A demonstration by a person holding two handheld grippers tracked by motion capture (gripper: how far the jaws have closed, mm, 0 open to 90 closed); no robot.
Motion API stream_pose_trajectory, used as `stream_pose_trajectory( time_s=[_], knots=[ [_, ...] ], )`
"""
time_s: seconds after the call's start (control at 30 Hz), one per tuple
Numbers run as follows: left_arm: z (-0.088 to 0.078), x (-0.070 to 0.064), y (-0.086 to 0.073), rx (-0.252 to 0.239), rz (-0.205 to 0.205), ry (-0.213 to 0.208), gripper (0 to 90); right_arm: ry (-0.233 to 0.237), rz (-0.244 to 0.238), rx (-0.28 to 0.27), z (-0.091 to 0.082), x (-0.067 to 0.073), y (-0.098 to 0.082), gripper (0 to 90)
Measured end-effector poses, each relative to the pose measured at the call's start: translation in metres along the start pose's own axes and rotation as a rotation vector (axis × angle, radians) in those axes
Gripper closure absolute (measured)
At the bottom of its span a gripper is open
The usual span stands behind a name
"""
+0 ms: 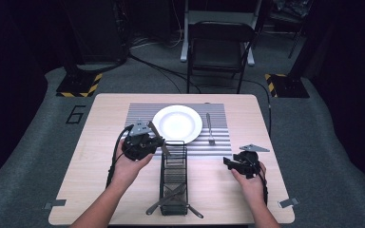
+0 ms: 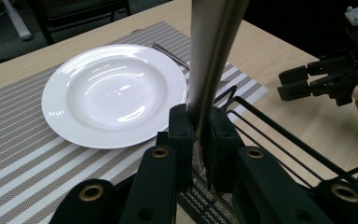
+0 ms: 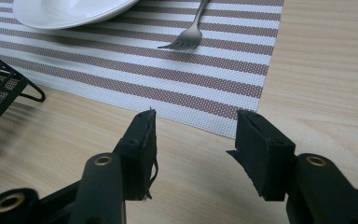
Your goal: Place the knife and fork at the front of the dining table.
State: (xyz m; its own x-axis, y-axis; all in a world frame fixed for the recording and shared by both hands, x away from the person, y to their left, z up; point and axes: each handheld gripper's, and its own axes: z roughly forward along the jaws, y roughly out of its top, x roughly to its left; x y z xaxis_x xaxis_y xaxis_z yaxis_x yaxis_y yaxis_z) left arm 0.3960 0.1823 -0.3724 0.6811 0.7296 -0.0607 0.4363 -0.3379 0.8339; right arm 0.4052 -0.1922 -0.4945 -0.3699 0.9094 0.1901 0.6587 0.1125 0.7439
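Note:
My left gripper is shut on a long steel utensil, which sticks up between the pads over the far end of a black wire caddy. Just beyond it, a white plate sits on a striped placemat. A fork lies on the mat right of the plate. My right gripper hovers open above bare wood near the mat's corner, with nothing between its jaws.
Two more utensils lie crossed at the near end of the caddy, with their ends poking out. The wooden table has bare room on both sides of the caddy. A black folding chair stands on the floor beyond the far edge.

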Motion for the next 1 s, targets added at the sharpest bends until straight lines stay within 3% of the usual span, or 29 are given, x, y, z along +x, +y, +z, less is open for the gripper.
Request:
stream_pose_trajectory(
  time_s=[0.43,1.0],
  knots=[
    [-0.002,0.005,0.014,-0.026,-0.024,0.000,82.1,0.000,0.005,-0.005,-0.001,0.000,0.000,48.2],
    [0.009,0.005,0.029,-0.069,-0.053,0.007,82.4,0.004,0.002,-0.007,0.000,0.000,0.000,48.5]
  ],
)
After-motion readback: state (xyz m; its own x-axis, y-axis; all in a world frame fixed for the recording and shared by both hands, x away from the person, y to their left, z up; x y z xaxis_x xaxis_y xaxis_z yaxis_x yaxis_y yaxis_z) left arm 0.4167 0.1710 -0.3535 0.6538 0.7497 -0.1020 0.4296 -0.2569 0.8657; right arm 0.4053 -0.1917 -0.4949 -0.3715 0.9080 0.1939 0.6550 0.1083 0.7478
